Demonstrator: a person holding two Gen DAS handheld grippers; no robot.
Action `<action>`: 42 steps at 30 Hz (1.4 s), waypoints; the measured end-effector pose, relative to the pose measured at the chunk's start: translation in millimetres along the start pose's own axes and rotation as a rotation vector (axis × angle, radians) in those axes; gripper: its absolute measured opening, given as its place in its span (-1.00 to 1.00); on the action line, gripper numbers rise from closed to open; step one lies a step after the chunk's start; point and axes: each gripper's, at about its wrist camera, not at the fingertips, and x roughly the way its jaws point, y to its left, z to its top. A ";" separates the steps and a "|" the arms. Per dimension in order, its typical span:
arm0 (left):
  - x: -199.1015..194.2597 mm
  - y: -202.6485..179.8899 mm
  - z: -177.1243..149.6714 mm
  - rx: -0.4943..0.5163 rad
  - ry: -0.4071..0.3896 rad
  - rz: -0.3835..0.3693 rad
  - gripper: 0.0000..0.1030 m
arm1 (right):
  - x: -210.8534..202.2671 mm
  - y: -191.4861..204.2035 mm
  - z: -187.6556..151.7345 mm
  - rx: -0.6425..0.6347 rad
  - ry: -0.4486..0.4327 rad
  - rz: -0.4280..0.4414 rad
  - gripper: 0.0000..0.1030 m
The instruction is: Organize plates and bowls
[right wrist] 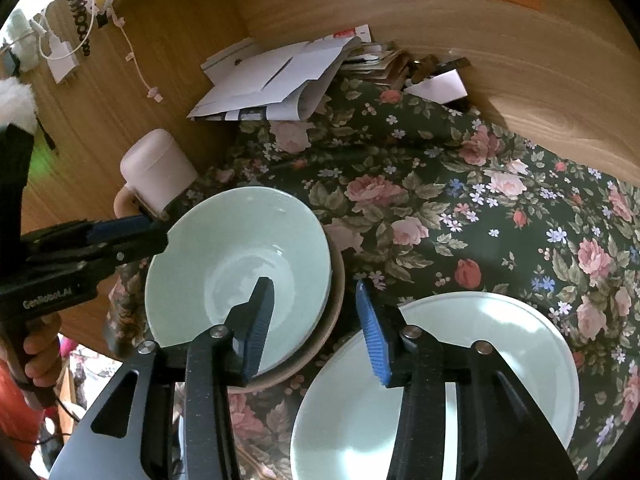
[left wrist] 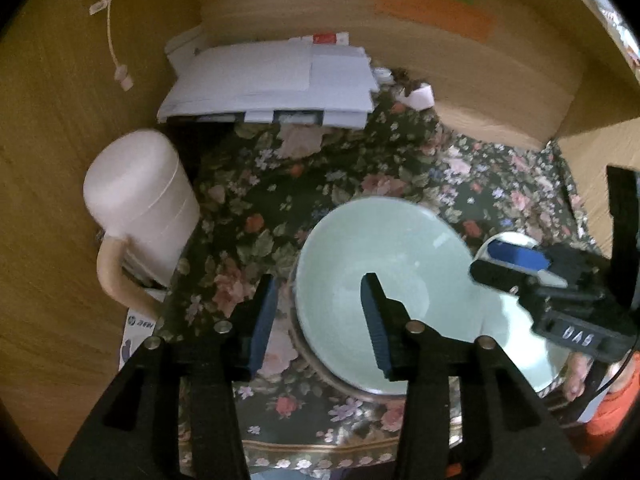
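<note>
While both grippers are open and hold nothing, the bowl (left wrist: 380, 292) sits between the left gripper (left wrist: 318, 320) fingers. The plate (right wrist: 440, 384) lies under the right gripper (right wrist: 316, 324). A weak pinch could make the bowl slip and crack.

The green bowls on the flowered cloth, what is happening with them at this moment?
A person holds a gripper in each hand above a table with a flowered cloth. The pale green bowl sits inside a brown bowl, and a larger pale green bowl stands beside them. The left gripper is open across the stacked bowl's near rim. The right gripper is open too, above the gap between the bowls. Neither grips anything.
</note>
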 end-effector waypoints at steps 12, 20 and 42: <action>30.3 11.6 -26.6 -0.074 0.096 -0.069 -0.11 | 21.6 1.3 -4.4 -0.023 0.083 0.003 -0.22; 43.0 5.1 -32.7 -0.067 0.095 -0.109 -0.07 | 44.3 5.1 -6.8 -0.019 0.144 0.025 -0.22; 47.0 -4.7 -32.9 -0.102 0.060 -0.065 -0.13 | 49.8 7.9 -7.3 0.010 0.119 0.014 -0.24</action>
